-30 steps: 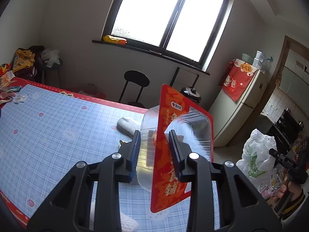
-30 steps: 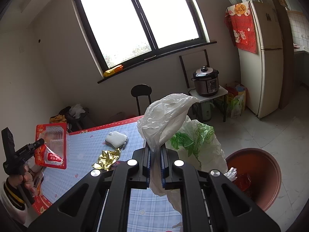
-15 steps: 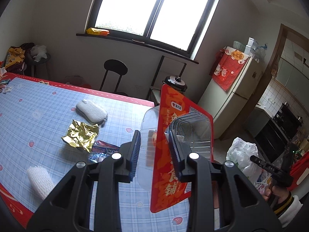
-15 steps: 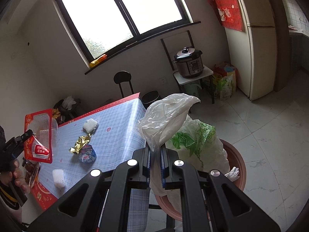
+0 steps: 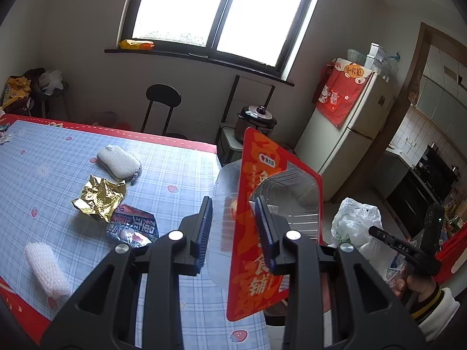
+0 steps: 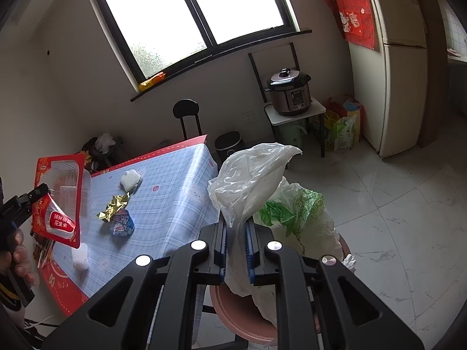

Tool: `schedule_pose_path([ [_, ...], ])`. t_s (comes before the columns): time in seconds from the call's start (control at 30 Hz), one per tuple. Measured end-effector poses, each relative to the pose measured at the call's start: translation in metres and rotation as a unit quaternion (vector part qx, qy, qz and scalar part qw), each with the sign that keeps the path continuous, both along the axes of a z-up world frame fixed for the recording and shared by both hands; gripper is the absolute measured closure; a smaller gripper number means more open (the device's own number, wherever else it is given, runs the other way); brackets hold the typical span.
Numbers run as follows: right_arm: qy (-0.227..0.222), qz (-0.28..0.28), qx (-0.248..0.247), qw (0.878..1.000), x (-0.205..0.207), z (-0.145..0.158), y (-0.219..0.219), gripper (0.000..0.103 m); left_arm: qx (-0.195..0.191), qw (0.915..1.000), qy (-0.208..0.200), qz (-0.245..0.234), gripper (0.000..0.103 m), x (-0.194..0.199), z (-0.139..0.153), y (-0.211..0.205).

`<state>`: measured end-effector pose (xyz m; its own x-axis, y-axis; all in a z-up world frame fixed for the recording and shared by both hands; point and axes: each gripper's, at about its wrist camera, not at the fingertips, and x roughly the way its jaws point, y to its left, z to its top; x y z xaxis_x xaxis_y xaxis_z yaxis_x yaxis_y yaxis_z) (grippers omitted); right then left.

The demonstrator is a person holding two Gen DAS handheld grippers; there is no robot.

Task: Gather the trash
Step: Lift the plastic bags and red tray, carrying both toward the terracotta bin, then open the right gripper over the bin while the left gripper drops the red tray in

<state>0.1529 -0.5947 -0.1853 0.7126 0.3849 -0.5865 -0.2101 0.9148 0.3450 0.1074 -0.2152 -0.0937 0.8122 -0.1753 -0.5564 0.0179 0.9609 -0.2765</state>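
My left gripper (image 5: 235,227) is shut on a red snack package (image 5: 256,285) with a clear plastic tray, held upright above the table's right end. The right wrist view shows this package (image 6: 58,204) at the far left. My right gripper (image 6: 235,242) has a white plastic bag (image 6: 251,175) bunched between its pads, and its jaws are opening. The bag hangs beside the table's corner over a pink basin (image 6: 233,309). On the blue checked table (image 5: 43,160) lie a gold foil wrapper (image 5: 99,198), a blue packet (image 5: 132,229), a white foam net (image 5: 46,265) and a white pad (image 5: 118,163).
A black stool (image 5: 163,99) stands behind the table under the window. A rice cooker (image 6: 289,93) sits on a small stand, a fridge (image 6: 400,58) is to its right, and a dark bin (image 6: 229,144) stands by the table's end. Pale tiled floor spreads to the right.
My left gripper has carried the package rightward along the table, bringing the trash on it into view. The right gripper moved with the bag over the basin, and its jaws parted slightly.
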Motion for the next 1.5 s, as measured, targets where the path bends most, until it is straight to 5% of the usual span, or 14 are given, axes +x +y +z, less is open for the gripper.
schedule_pose_path([
  [0.27,-0.031,-0.020,-0.025,0.999,-0.008,0.015,-0.009,0.025,0.007,0.9999,0.002,-0.013,0.070,0.004,0.003,-0.011],
  [0.43,-0.066,-0.046,-0.040,0.996,-0.025,0.035,-0.026,0.005,0.011,0.9993,0.002,-0.037,0.070,0.010,0.003,-0.027],
  [0.77,-0.084,-0.139,-0.074,0.984,-0.077,0.059,-0.080,0.005,0.021,0.9942,0.008,-0.105,0.069,0.026,-0.007,-0.080],
  [1.2,-0.060,-0.236,-0.082,0.967,-0.148,0.047,-0.139,0.005,0.058,0.9768,0.022,-0.205,0.067,0.064,-0.035,-0.193],
  [1.27,-0.057,-0.242,-0.083,0.965,-0.152,0.046,-0.142,0.005,0.061,0.9750,0.013,-0.213,0.062,0.068,-0.034,-0.208],
  [1.33,-0.057,-0.244,-0.085,0.964,-0.154,0.045,-0.143,0.005,0.050,0.9737,-0.001,-0.222,0.037,0.068,-0.030,-0.216],
  [1.43,-0.060,-0.243,-0.084,0.964,-0.155,0.047,-0.143,0.005,0.044,0.9727,-0.023,-0.227,0.019,0.062,-0.019,-0.219],
  [1.5,-0.062,-0.239,-0.084,0.966,-0.153,0.049,-0.139,0.005,0.048,0.9730,-0.034,-0.223,0.017,0.058,-0.014,-0.214],
])
